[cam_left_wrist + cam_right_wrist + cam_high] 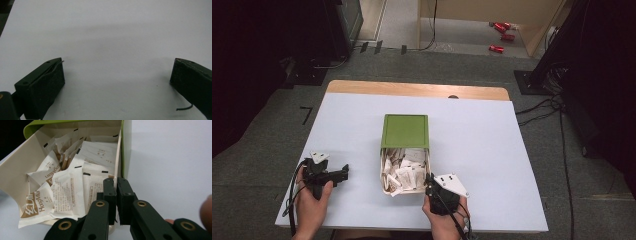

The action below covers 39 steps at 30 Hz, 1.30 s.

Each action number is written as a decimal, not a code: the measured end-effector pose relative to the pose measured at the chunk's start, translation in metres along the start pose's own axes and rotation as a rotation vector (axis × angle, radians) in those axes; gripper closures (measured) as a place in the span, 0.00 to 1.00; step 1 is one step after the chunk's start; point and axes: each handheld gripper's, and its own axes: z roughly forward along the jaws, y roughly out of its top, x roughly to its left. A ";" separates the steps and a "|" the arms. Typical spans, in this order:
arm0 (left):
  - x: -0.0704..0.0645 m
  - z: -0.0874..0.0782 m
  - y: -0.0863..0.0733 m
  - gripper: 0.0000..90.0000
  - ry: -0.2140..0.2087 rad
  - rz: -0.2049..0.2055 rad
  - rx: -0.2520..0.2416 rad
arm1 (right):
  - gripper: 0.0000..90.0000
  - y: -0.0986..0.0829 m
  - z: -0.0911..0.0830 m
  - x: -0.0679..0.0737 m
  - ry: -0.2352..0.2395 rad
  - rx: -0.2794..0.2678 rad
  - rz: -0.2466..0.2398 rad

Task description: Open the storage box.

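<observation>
- A white-topped table (492,150) with a bare wooden strip (412,89) along its 12 o'clock edge.
- Grey carpet floor (267,130) all around.
- Red cans (501,30) lie on the floor at 1 o'clock.
- Black cables (542,112) trail at 3 o'clock.

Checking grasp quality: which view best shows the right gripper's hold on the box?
The right gripper view: the right gripper pinches the box wall. The high view shows their contact from afar; the left gripper view shows bare table.
</observation>
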 end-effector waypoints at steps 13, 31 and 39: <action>0.000 0.000 0.000 0.00 0.000 0.000 0.000 | 0.98 -0.007 -0.009 0.003 -0.014 0.000 0.001; 0.000 0.000 0.000 0.00 0.000 0.000 0.001 | 0.98 -0.016 -0.019 0.008 -0.027 0.000 0.009; 0.000 0.000 0.000 0.00 0.000 0.000 0.001 | 0.81 -0.010 -0.026 0.003 0.023 -0.064 0.042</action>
